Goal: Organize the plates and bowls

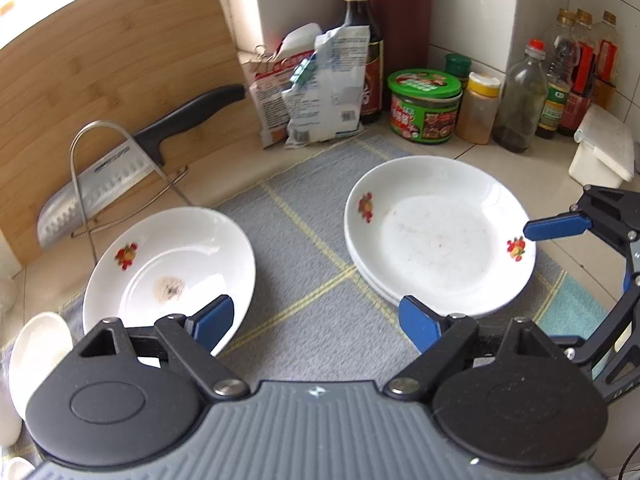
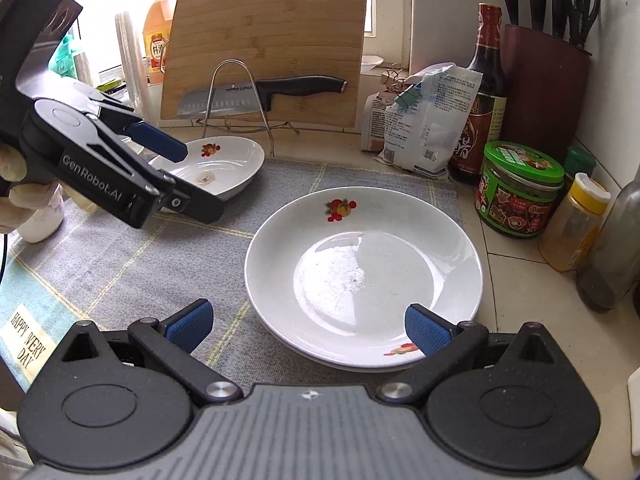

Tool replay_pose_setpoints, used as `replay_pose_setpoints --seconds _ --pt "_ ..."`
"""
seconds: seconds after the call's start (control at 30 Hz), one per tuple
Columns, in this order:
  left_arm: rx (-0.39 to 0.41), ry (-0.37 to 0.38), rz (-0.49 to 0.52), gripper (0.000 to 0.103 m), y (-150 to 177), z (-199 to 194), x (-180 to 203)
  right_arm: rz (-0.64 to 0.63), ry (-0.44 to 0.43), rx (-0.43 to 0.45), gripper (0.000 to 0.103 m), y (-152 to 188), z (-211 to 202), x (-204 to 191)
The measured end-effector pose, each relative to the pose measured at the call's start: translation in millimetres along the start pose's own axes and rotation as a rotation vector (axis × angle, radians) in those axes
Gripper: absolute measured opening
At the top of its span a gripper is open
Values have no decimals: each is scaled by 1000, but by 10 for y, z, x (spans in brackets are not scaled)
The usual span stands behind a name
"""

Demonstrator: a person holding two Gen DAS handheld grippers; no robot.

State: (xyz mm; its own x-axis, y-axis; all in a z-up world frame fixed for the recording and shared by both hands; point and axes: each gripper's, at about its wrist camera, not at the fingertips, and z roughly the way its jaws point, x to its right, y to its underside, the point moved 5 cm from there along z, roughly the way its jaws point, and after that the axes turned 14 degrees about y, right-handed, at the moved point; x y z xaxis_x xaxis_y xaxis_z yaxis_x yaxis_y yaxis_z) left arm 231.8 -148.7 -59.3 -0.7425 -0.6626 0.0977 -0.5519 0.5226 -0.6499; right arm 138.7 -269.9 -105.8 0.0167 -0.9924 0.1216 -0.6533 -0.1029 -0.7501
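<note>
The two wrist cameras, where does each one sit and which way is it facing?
Left wrist: on the left gripper, angled down at the grey mat between the tilted dish and plate stack; its open fingers and the right gripper's fingertip show.
Right wrist: on the right gripper, angled down over the plate stack; the left gripper and a gloved hand show.
Shared: plates, mat, knife.
</note>
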Motion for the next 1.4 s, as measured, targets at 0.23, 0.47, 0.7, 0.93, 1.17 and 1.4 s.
replay_pose_setpoints --seconds 0.23,0.47,0.7,0.93,1.17,1.4 --pt "10 -50 -165 90 491 -59 -398 -32 -16 -11 103 -81 7 -302" --pt "25 -140 -224 89 792 17 -835 -60 28 -56 103 -150 77 -572" --pt "48 -109 -167 93 829 83 -1014 -58 63 -88 103 -246 148 -841" --pt "84 -69 -185 103 833 129 -1117 -58 81 -125 103 -400 253 -1018" --pt "99 -79 -196 103 798 153 -1125 -105 39 -147 103 -630 432 -1115" --pt "128 -96 -203 103 798 154 -1120 -214 -84 -157 103 -930 815 -1188"
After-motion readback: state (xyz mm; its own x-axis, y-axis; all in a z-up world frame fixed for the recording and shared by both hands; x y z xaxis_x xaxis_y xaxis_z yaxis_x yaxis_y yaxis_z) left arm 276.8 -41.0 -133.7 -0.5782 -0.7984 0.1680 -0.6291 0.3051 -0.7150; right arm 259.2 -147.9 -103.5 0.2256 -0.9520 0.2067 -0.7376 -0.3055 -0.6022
